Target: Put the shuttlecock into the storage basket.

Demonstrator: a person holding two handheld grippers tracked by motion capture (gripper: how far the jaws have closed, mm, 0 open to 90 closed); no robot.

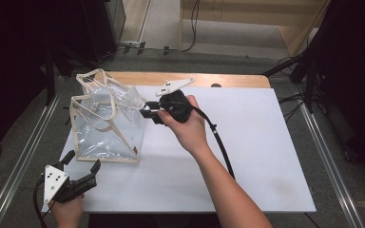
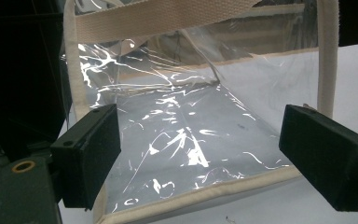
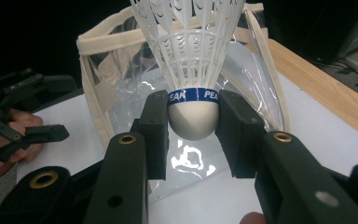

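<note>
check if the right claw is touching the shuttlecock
Touching. The right gripper view shows both jaws of the right claw pressed against the white cork base of the shuttlecock, no gap on either side.

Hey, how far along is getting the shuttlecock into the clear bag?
Picked up: the right gripper is shut on the shuttlecock by its cork, beside the clear bag. The left gripper is open near the bag's corner. Probably left: dropping it in.

L hand-held gripper (image 1: 82, 163) jaws wide apart, low by table edge, R hand-held gripper (image 1: 147, 110) clamped, arm outstretched
</note>
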